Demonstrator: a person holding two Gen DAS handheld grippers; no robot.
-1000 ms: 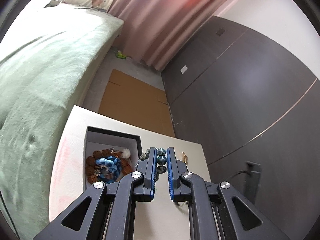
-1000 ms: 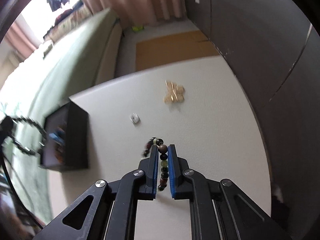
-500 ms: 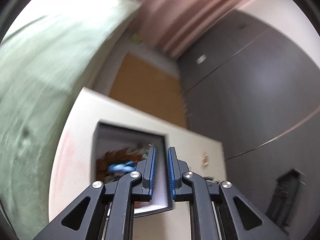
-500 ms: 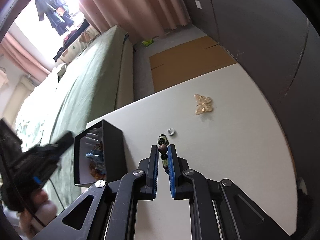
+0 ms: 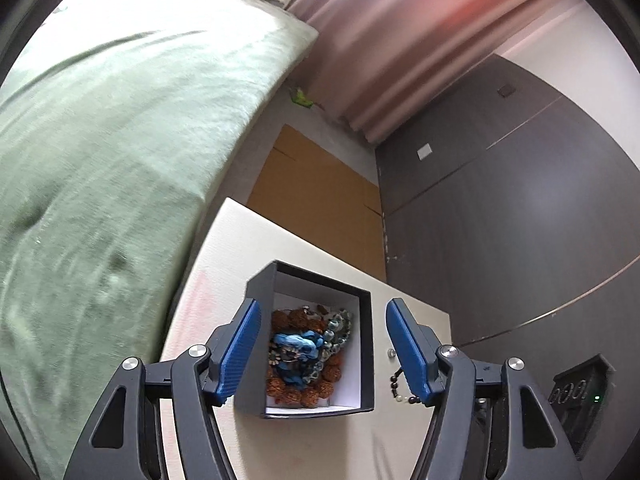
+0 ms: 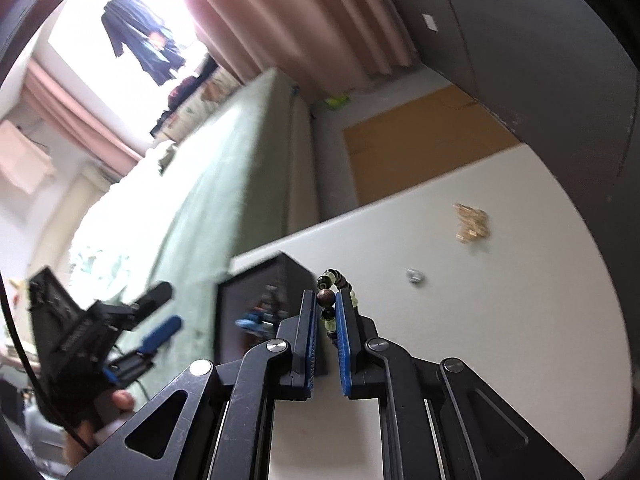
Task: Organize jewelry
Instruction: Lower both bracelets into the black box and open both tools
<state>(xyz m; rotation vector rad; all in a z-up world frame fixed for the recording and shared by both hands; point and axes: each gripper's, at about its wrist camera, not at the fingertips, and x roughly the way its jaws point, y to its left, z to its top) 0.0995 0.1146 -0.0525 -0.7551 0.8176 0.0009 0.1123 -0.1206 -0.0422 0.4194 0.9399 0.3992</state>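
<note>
A black open box [image 5: 366, 364] with a white lining sits on the white table [image 5: 256, 240]. It holds brown seed beads [image 5: 296, 320], a blue piece [image 5: 298, 346] and grey-green beads [image 5: 338, 326]. My left gripper [image 5: 322, 344] is open and empty, just above the box. My right gripper [image 6: 325, 312] is shut on a dark-and-green bead bracelet [image 6: 334, 280], held above the table beside the box [image 6: 296, 280]. The bracelet also shows in the left wrist view [image 5: 396, 384]. The left gripper shows in the right wrist view [image 6: 160, 330].
A gold butterfly brooch [image 6: 471, 222] and a small silver ring [image 6: 415, 276] lie on the table [image 6: 500, 320]. A green bed [image 5: 100, 140] lies to the left, a dark wardrobe [image 5: 500, 208] to the right. Cardboard [image 5: 316, 192] lies on the floor.
My left gripper has opened and the grey-green beads it held now lie in the box. My right gripper has lifted the bracelet and moved left toward the box.
</note>
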